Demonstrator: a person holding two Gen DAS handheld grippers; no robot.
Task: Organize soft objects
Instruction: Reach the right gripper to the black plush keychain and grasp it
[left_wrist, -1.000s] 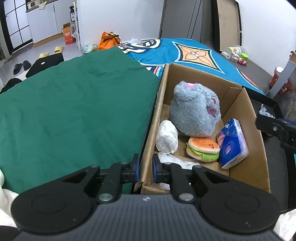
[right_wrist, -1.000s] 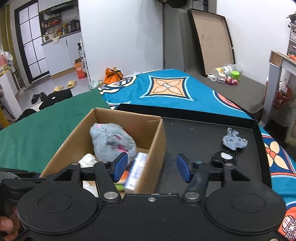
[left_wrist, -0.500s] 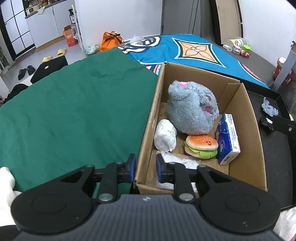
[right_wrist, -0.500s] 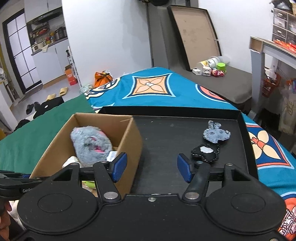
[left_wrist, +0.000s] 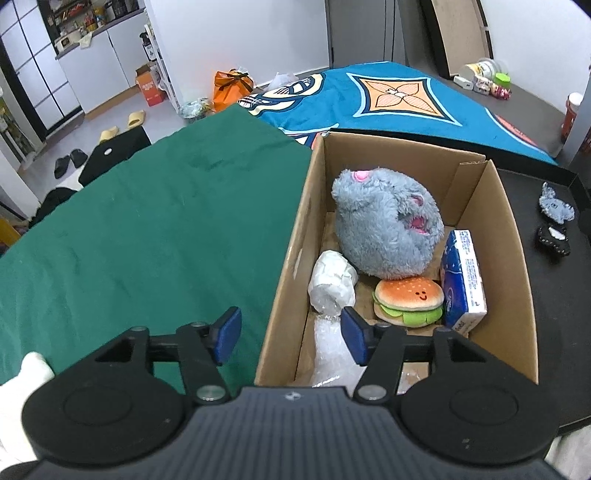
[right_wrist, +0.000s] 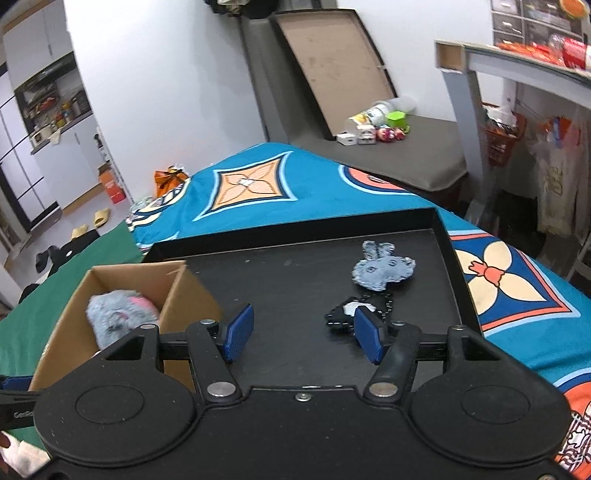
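A cardboard box (left_wrist: 517, 280) holds a grey plush (left_wrist: 388, 229), a burger plush (left_wrist: 408, 301), a white wrapped bundle (left_wrist: 332, 282), a blue tissue pack (left_wrist: 463, 280) and bubble wrap (left_wrist: 334, 354). My left gripper (left_wrist: 290, 336) is open, its jaws straddling the box's near-left wall without touching it. My right gripper (right_wrist: 301, 334) is open and empty above a black tray (right_wrist: 295, 277). A grey bunny plush (right_wrist: 382, 271) and a black-and-white plush (right_wrist: 351, 312) lie on the tray just beyond its right finger. The box (right_wrist: 177, 291) shows at left.
A green cloth (left_wrist: 147, 229) covers the surface left of the box. A blue patterned cloth (right_wrist: 258, 188) lies beyond the tray. A desk (right_wrist: 517, 77) stands at the right. Toys and cups (right_wrist: 376, 125) sit on a grey mat behind.
My left gripper has opened from its grip on the box's wall. My right gripper has swung right, away from the box and toward the two plush toys on the tray.
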